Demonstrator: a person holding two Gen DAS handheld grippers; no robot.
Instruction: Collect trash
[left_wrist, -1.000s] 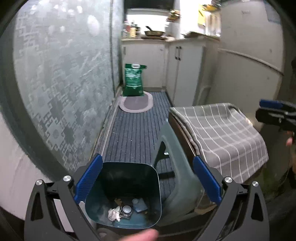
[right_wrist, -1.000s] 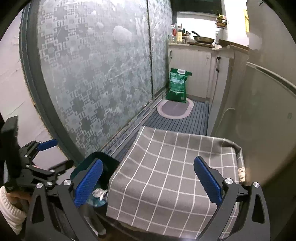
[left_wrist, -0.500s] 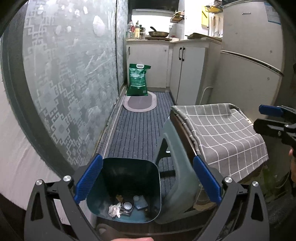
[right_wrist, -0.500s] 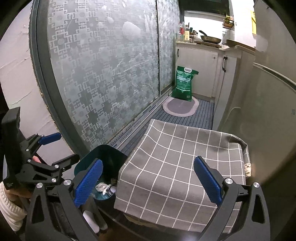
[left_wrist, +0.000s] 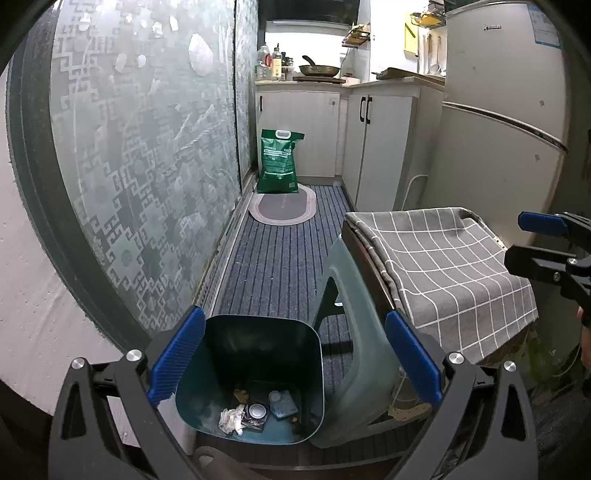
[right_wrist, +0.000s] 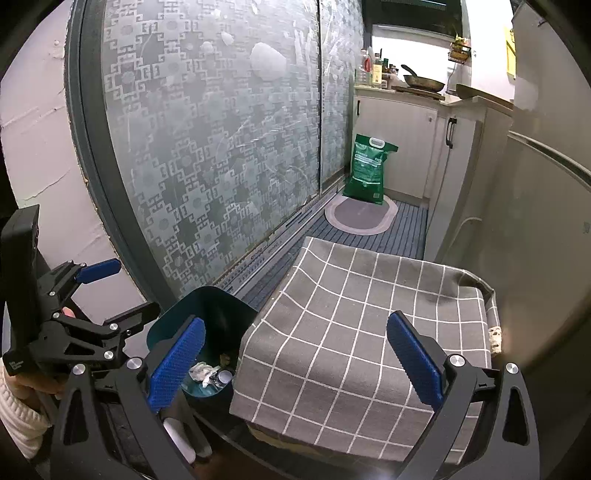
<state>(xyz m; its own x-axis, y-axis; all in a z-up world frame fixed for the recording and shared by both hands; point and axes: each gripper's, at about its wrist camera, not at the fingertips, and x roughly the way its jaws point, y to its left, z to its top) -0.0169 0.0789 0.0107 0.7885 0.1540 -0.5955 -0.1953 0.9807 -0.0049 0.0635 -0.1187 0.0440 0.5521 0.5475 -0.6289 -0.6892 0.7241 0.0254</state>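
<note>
Near, on the floor: a trash bin (left_wrist: 255, 354), holding crumpled paper (left_wrist: 232, 417) left of a small can (left_wrist: 257, 410), with a flat packet (left_wrist: 282, 404) right of both. Just right of the bin, a plastic stool (left_wrist: 354, 332); further right, a cloth-covered crate (left_wrist: 443, 266). Left of the bin, a sliding glass door (left_wrist: 147, 155). Far along the striped carpet (left_wrist: 273, 266), an oval mat (left_wrist: 282, 208), with a bag (left_wrist: 279, 162) standing behind it against the cabinets (left_wrist: 332, 125). On the counter, a pan (left_wrist: 319, 69). Right of the crate, a fridge (left_wrist: 498, 129).

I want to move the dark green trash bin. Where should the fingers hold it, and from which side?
Likely the trash bin rim on its near wall, coming from above: the top is open, the wall thin and upright. The stool crowds its right side. The left gripper is already open over it.
</note>
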